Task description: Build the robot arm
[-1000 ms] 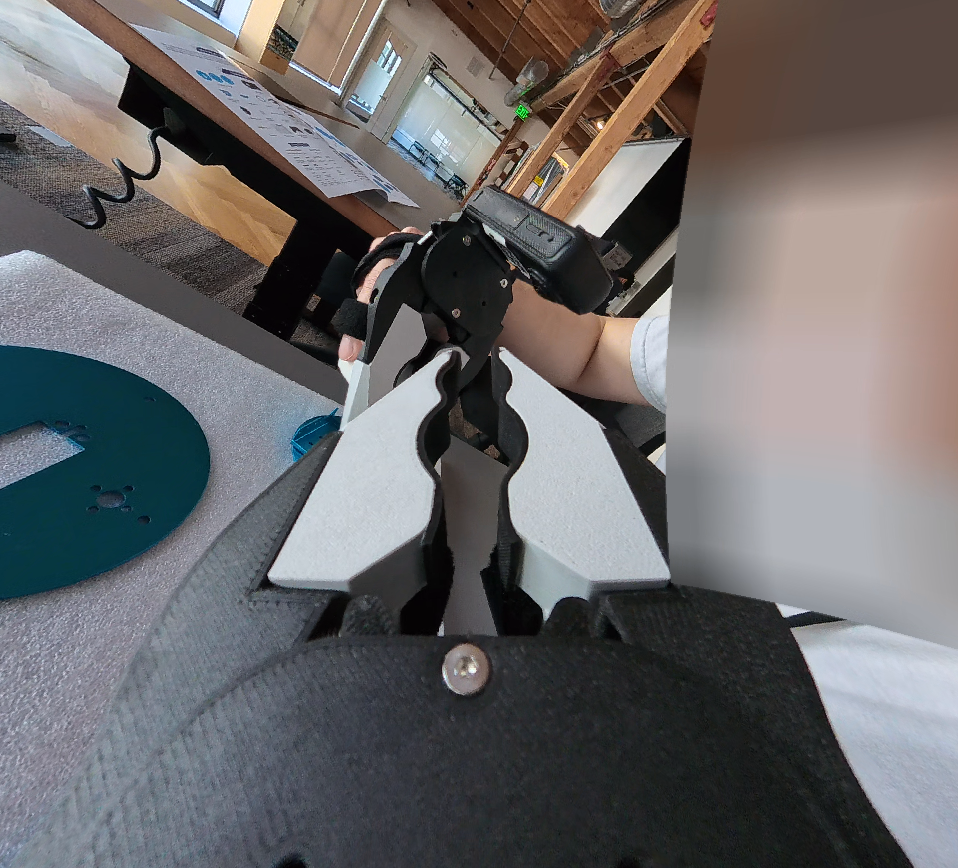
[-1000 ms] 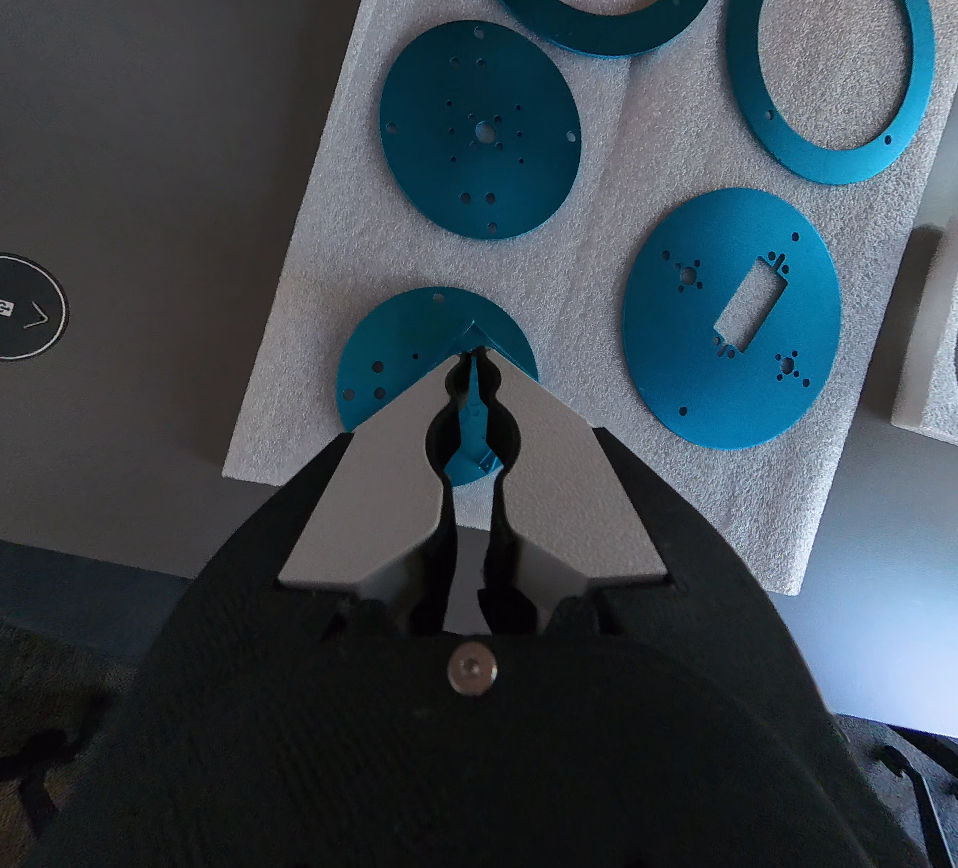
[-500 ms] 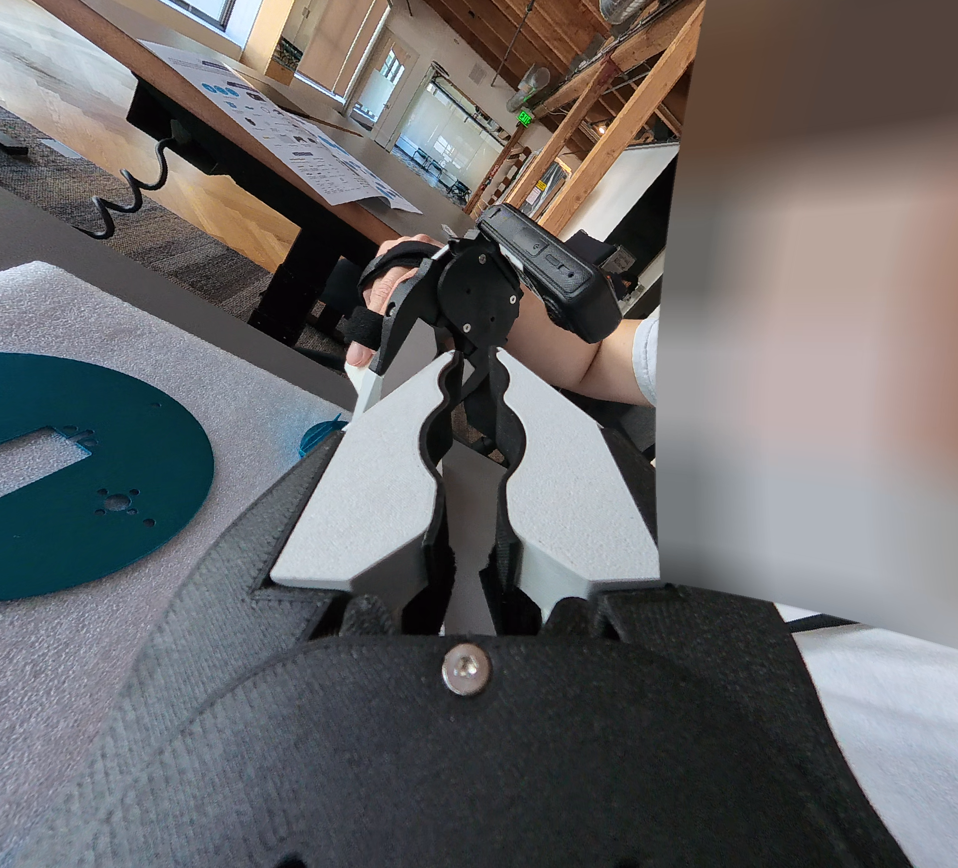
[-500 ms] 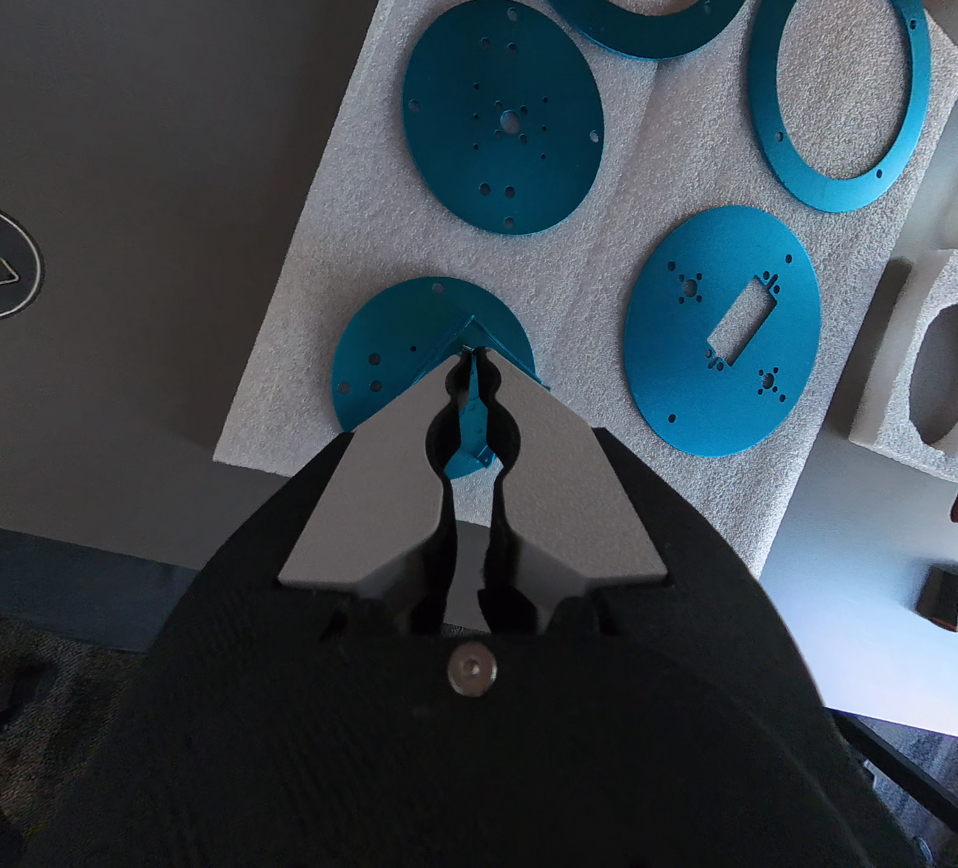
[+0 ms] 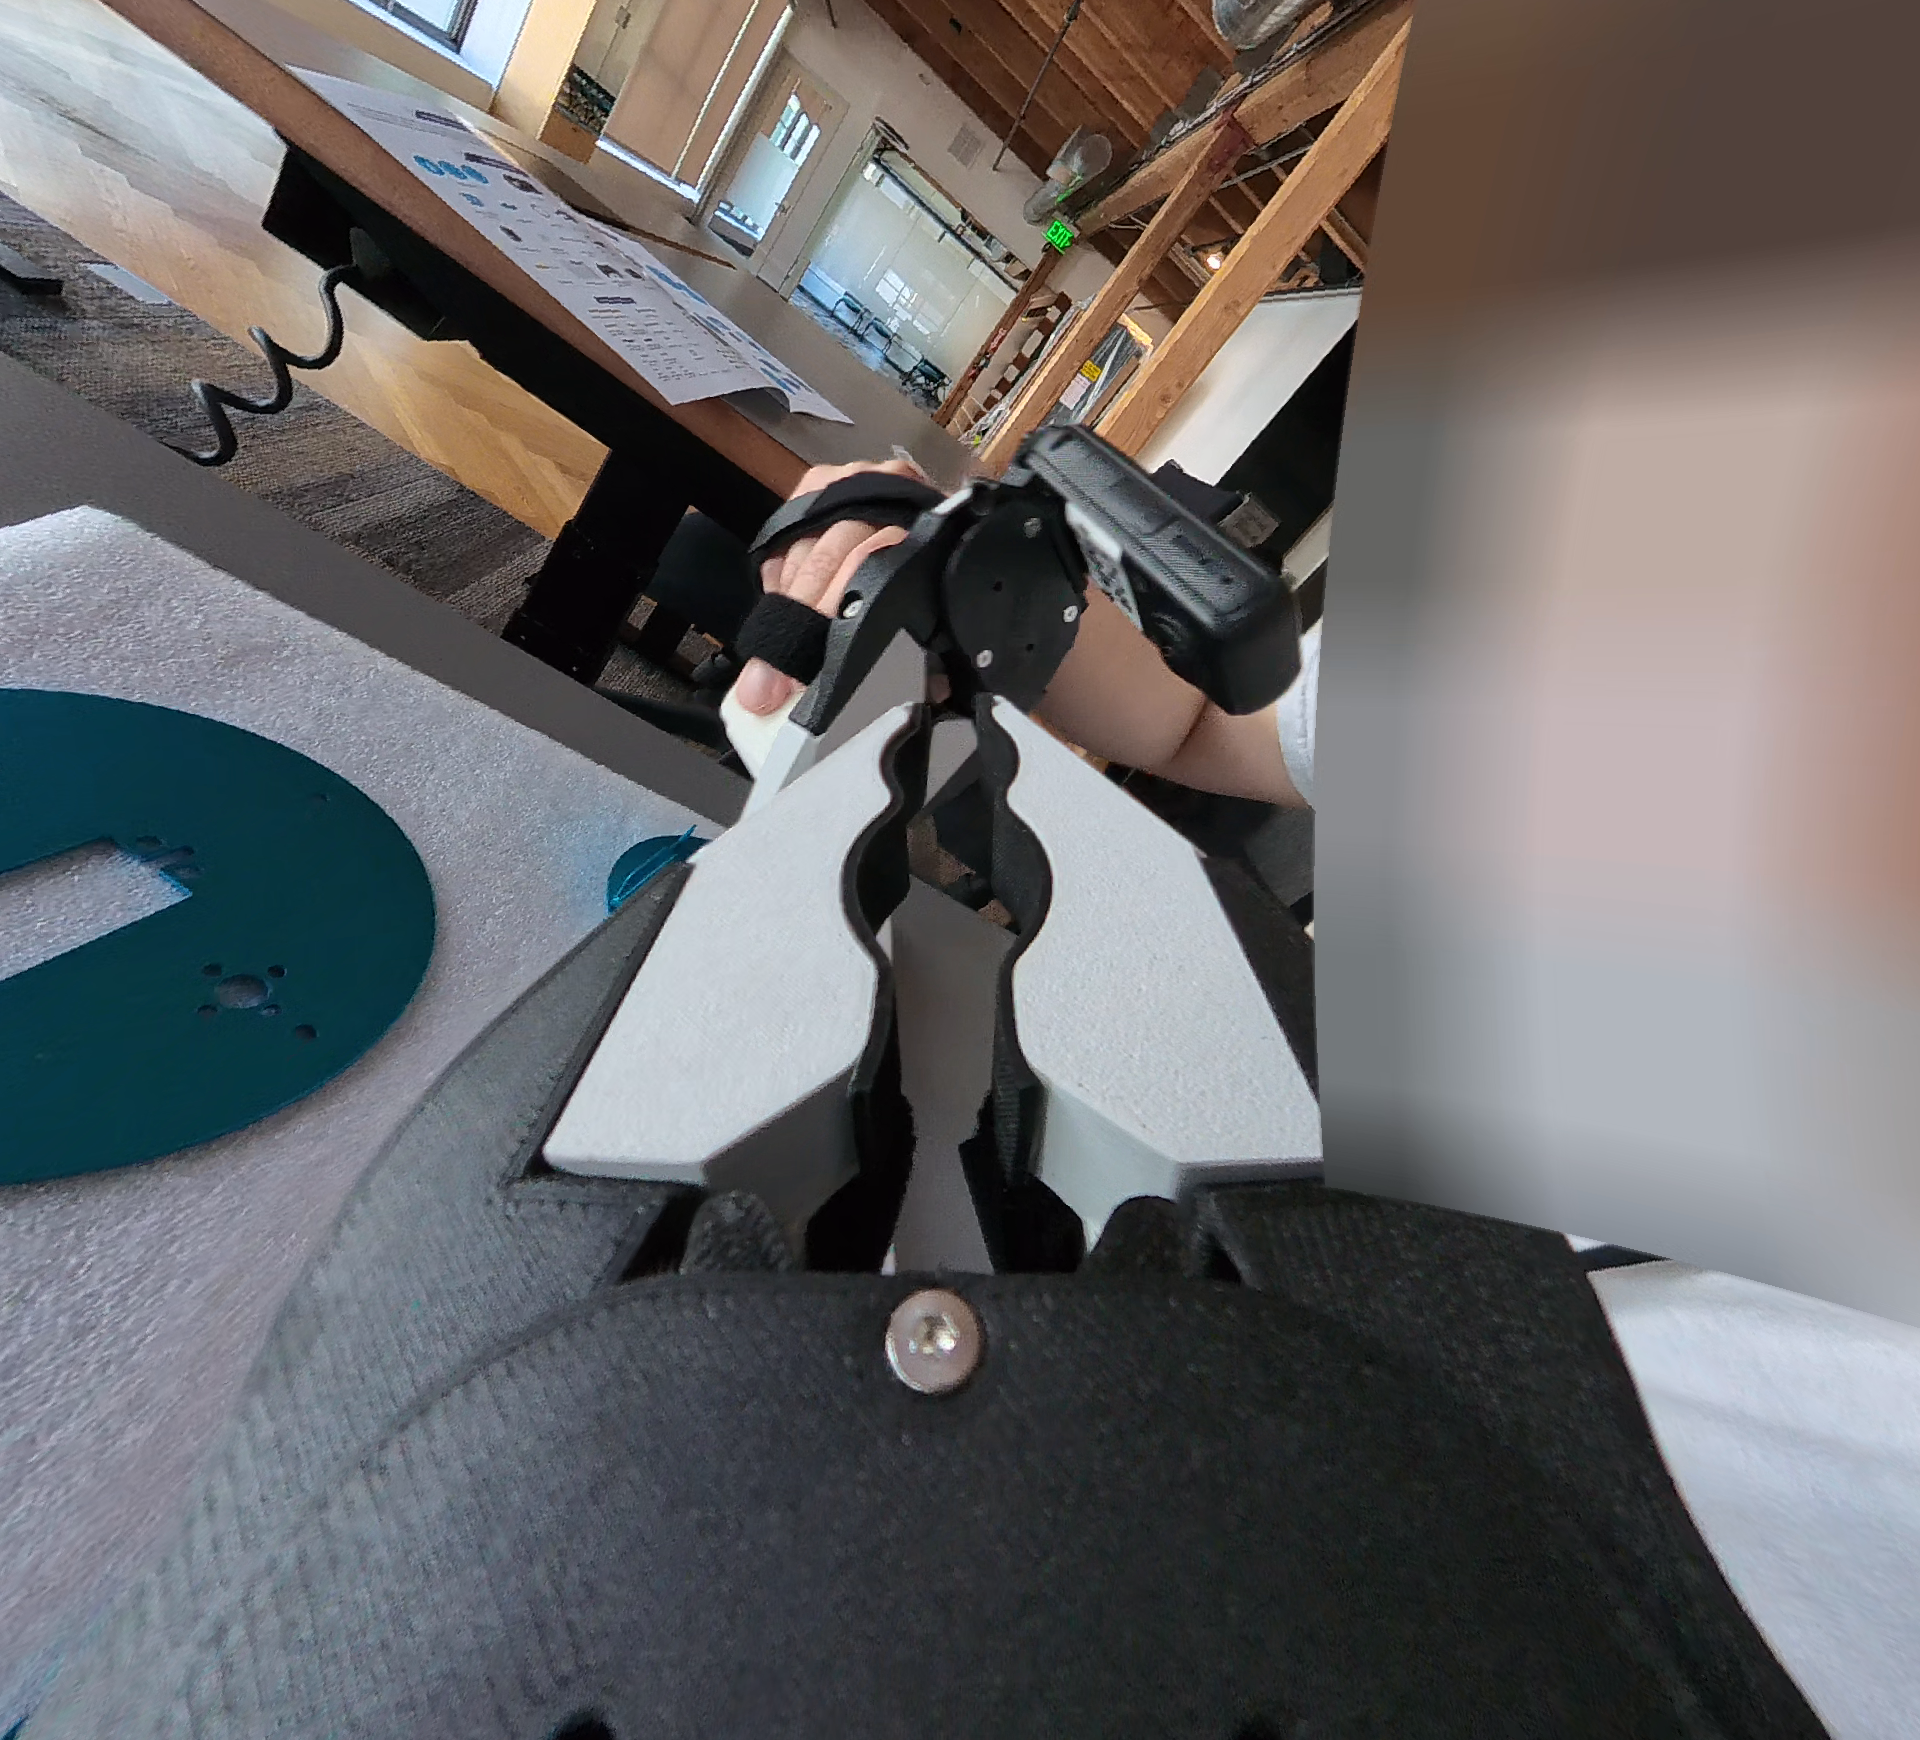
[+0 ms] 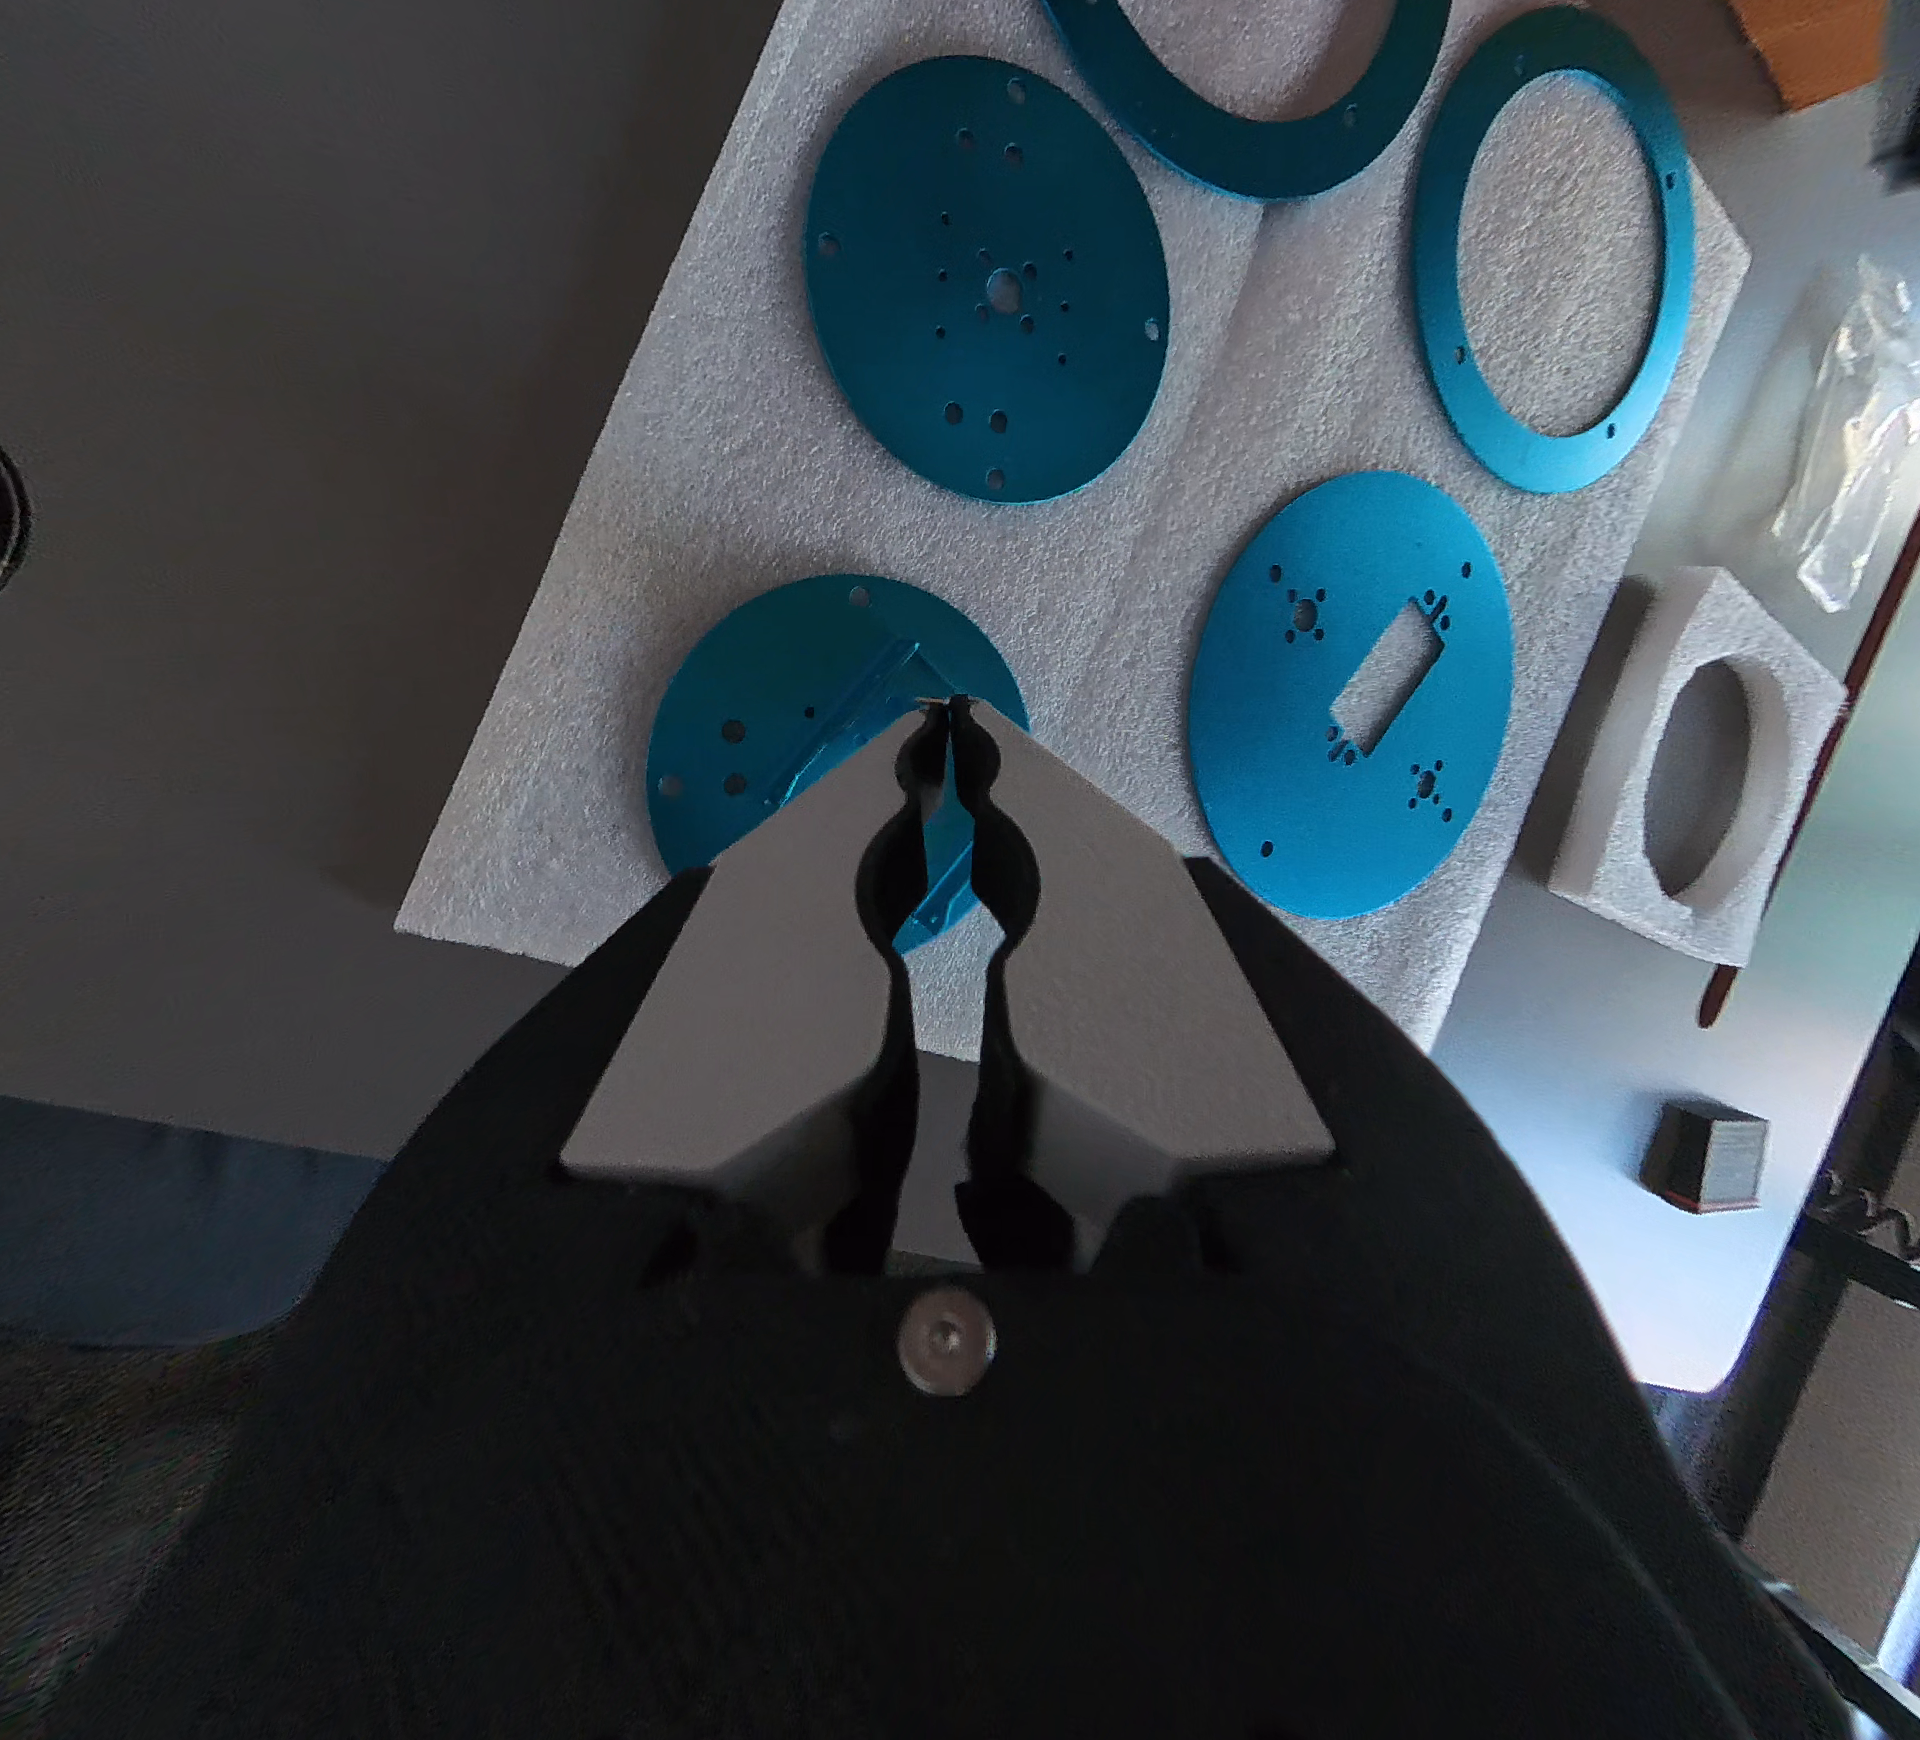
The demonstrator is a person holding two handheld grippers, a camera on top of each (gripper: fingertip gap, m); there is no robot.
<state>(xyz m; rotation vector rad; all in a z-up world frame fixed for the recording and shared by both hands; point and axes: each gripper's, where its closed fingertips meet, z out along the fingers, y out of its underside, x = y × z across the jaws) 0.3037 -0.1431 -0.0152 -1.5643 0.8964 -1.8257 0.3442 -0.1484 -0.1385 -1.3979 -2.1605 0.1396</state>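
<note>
My right gripper (image 6: 948,703) is shut on a small blue metal bracket (image 6: 940,849), held edge-on between the fingers. It hovers over a blue disc (image 6: 748,703) at the near left corner of a white foam sheet (image 6: 727,464). My left gripper (image 5: 951,711) stands just ajar with a narrow gap and holds nothing. It is low over the foam sheet (image 5: 156,610), pointing at the right gripper's black body (image 5: 997,610), which a person's hand holds. A blue disc with a rectangular slot (image 5: 156,1015) lies to its left.
On the foam lie a blue disc with many holes (image 6: 987,277), the slotted disc (image 6: 1351,724), a large ring (image 6: 1247,163) and a smaller ring (image 6: 1437,267). A foam block with a round hole (image 6: 1621,755), a small dark block (image 6: 1704,1160) and a plastic bag (image 6: 1860,443) are at the right.
The right gripper has swung so its view takes in more of the right side, still shut on the bracket. In the left view it has shifted slightly right.
</note>
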